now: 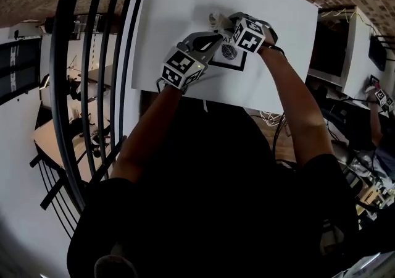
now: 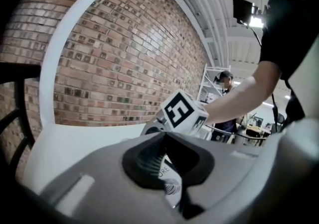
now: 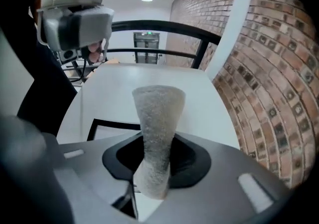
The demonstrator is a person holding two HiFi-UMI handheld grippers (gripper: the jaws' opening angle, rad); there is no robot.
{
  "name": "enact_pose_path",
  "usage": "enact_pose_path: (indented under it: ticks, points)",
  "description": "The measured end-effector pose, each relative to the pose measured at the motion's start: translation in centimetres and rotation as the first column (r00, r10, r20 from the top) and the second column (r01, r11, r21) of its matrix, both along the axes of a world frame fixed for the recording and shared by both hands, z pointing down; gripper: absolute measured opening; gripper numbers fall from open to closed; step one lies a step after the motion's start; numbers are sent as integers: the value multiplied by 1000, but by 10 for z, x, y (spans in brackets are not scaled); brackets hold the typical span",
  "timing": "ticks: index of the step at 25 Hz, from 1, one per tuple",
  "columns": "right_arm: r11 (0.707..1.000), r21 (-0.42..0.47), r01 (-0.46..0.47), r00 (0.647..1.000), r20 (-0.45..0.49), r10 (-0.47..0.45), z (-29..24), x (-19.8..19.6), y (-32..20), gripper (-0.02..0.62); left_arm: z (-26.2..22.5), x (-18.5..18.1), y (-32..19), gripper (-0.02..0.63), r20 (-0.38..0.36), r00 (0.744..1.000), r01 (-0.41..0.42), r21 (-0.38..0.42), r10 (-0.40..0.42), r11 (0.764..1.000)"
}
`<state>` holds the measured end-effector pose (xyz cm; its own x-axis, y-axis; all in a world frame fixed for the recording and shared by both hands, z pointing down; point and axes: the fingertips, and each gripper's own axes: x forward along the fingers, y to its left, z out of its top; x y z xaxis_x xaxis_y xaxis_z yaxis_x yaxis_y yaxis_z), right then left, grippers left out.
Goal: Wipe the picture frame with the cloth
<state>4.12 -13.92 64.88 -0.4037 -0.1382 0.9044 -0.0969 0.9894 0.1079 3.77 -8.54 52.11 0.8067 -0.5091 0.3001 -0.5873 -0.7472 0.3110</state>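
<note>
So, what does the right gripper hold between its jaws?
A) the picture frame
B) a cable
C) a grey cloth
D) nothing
C: in the right gripper view the right gripper is shut on the cloth, which stands up above the jaws. The picture frame is off to the left, not between them.

Picture frame (image 1: 232, 55) on table (image 1: 173, 17); cloth (image 1: 214, 20) at frame's 11 o'clock, left gripper (image 1: 212, 44) at its 9 o'clock edge. Railing (image 1: 92, 54) at table's 9 o'clock.
</note>
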Motion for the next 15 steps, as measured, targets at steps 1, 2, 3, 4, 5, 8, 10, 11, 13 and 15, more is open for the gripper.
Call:
enact_pose_path:
  ticks: [1, 2, 3, 4, 5, 8, 10, 11, 13, 15]
  points:
    - [1000, -7, 15, 999, -32, -15, 7, -2, -2, 120, 1, 0, 0, 0, -2, 1000, 4, -7, -4, 1000]
    - [999, -15, 28, 998, -63, -29, 13, -3, -4, 120, 4, -1, 0, 0, -2, 1000, 8, -12, -8, 1000]
    - [999, -21, 40, 995, -92, -41, 18, -5, -5, 120, 7, -1, 0, 1, 2, 1000, 12, -16, -12, 1000]
    - [998, -24, 51, 991, -119, -53, 23, -7, -7, 120, 11, -2, 0, 0, 7, 1000, 17, -18, -17, 1000]
    - [998, -26, 63, 987, -145, -66, 27, -9, -8, 120, 15, -3, -1, 0, 14, 1000, 25, -23, -24, 999]
    - [996, -38, 85, 975, -204, -91, 40, -10, -9, 120, 23, -11, -2, 0, 24, 999, 47, -49, -46, 998]
    - [996, -50, 74, 975, -204, -83, 42, -8, -7, 120, 26, -14, -2, 0, 27, 999, 45, -56, -44, 997]
    - [996, -52, 66, 977, -200, -76, 42, -6, -7, 120, 25, -13, -2, 0, 23, 999, 42, -57, -41, 997]
    - [997, -52, 56, 977, -202, -65, 42, 1, -8, 120, 26, -13, -4, 0, 17, 999, 42, -47, -41, 998]
    - [998, -51, 48, 975, -216, -58, 43, 9, -8, 120, 27, -14, -5, 0, 15, 999, 42, -46, -42, 998]
